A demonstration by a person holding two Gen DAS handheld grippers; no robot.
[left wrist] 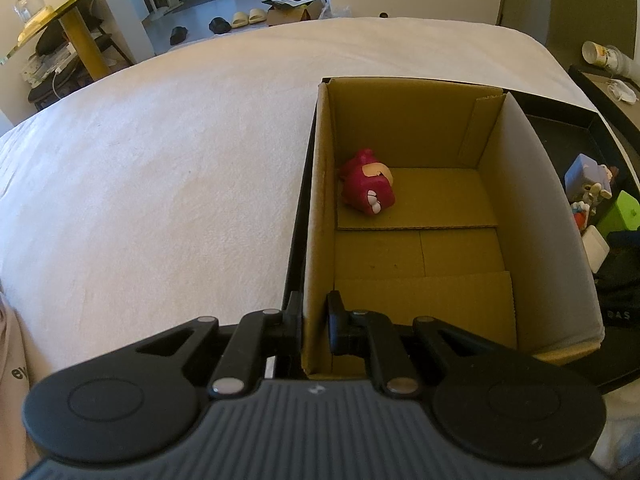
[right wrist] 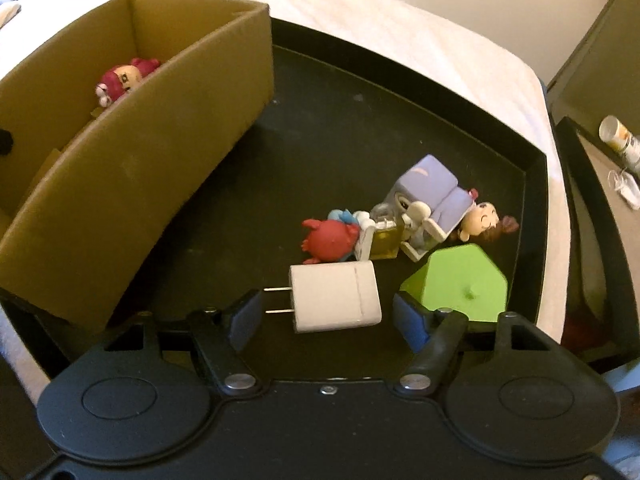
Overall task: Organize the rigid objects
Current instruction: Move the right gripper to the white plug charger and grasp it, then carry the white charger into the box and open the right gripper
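Left gripper (left wrist: 314,320) clamped on cardboard box (left wrist: 316,216) wall (pink toy (left wrist: 368,188) inside, far left). Right gripper (right wrist: 326,314) spread apart around white charger (right wrist: 334,298), not pressing, on black tray (right wrist: 340,120).

In the right wrist view the cardboard box (right wrist: 132,184) wall hides the lower part of the pink figure (right wrist: 120,82); the white charger (right wrist: 336,298) covers part of the red toy (right wrist: 328,240)

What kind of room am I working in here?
Likely a home bedroom: the work surface looks like a white bed cover, slippers lie on the floor, and a cluttered side table stands nearby.
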